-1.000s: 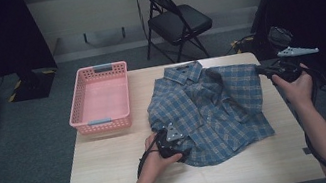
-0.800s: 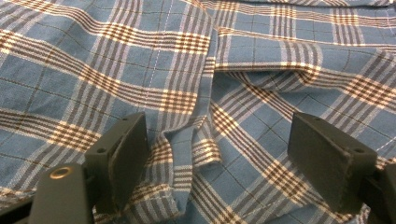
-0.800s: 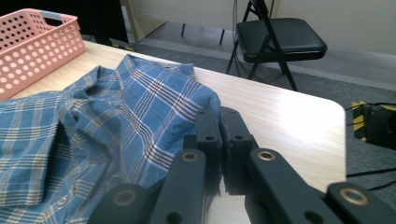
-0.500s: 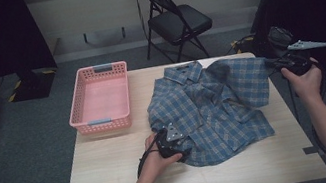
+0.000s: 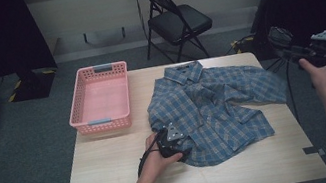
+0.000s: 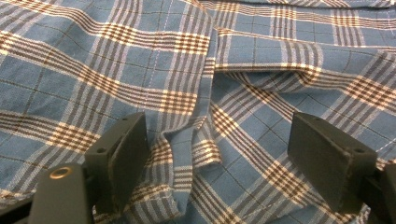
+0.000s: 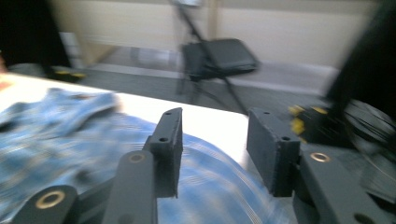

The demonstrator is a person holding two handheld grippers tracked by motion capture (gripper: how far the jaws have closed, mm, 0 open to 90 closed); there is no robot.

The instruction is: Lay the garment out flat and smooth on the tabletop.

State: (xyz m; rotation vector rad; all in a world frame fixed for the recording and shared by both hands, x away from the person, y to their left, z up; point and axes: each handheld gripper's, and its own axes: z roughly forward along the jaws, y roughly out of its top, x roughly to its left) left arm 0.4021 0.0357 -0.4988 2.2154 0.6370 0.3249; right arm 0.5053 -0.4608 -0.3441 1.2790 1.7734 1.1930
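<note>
Table (image 5: 116, 181): bearing everything. Plaid shirt (image 5: 214, 107): lying crumpled, centre-right, sleeve trailing right. Pink basket (image 5: 122, 86): sitting far-left, probably awaiting the shirt. Left gripper (image 5: 176, 146): pinning the shirt's near-left hem, jaws spread, gripping nothing. Right gripper (image 5: 279, 45): hovering off the right edge, jaws just opening, nothing between them.

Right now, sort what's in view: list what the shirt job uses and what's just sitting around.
In use:
- blue plaid shirt, spread on the table
- left gripper, open, resting on the shirt's hem
- right gripper, jaws just opened, nothing between them, off the table's right edge

Sitting around:
- pink basket
- folding chair
</note>
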